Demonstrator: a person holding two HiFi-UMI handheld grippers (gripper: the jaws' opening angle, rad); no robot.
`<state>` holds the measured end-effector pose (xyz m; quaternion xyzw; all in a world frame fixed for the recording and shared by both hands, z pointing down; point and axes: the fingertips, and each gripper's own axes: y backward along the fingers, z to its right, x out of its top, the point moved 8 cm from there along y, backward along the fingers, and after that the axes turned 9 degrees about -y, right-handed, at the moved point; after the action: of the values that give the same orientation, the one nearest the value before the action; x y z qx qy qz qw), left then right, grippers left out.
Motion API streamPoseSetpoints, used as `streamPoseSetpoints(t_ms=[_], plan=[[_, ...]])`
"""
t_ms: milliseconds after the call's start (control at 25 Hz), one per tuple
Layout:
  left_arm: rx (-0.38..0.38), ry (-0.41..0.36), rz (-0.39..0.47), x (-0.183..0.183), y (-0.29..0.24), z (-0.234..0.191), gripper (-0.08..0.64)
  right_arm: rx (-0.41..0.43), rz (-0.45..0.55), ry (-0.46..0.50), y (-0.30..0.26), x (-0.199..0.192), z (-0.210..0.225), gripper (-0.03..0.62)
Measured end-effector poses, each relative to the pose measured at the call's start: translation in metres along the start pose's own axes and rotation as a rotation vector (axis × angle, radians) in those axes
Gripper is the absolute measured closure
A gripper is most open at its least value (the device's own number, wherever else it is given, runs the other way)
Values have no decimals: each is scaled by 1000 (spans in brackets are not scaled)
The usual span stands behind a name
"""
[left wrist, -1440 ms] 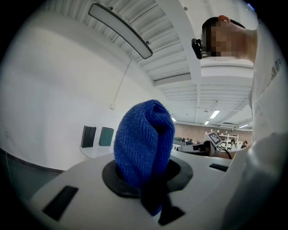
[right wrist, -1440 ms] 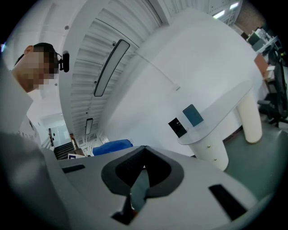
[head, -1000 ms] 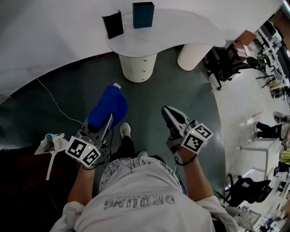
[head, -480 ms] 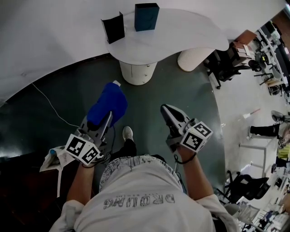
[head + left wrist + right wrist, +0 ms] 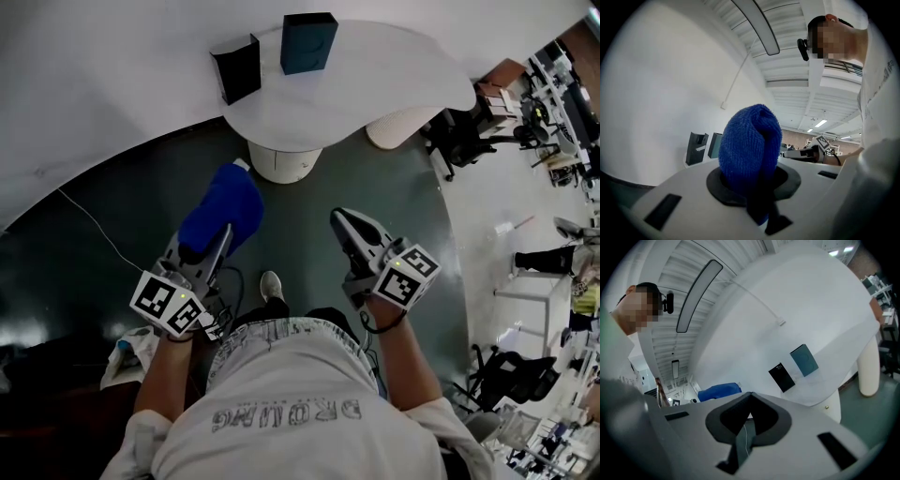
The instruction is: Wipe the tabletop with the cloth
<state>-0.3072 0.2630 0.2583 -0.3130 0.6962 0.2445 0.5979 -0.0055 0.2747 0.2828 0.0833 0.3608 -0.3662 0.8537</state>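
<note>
While the person stands on the dark floor (image 5: 122,225) short of the table, the left gripper (image 5: 221,246) is clamped on the blue cloth (image 5: 222,208), which bulges out in a rounded wad past its jaws. In the left gripper view the wad fills the space between the jaws and rises above them. The cloth hangs in the air over the floor, near the front edge of the white tabletop (image 5: 375,75) but not touching it. The right gripper (image 5: 341,225) is held level beside the left one, well apart from it, with its jaws pressed together and nothing between them. Both grippers point toward the table. On the tabletop, near its far left edge, a black box (image 5: 236,67) stands upright, and a teal box (image 5: 308,42) stands just beside it to the right, the two not touching. Under the front edge of the tabletop sits a round white pedestal (image 5: 281,161), and a white column (image 5: 398,127) shows under its right end. One shoe (image 5: 272,285) of the person shows on the floor between the grippers. A black office chair (image 5: 457,131) stands past the right end of the table.
</note>
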Motion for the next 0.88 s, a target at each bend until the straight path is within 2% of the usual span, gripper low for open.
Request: streamPoseSetpoints(t_ms=[600, 880], plan=[[-26, 7, -5, 5, -30, -48, 476, -26, 20, -7, -43, 21, 18, 586], [-26, 10, -12, 2, -62, -61, 476, -32, 16, -17, -56, 41, 45, 586]])
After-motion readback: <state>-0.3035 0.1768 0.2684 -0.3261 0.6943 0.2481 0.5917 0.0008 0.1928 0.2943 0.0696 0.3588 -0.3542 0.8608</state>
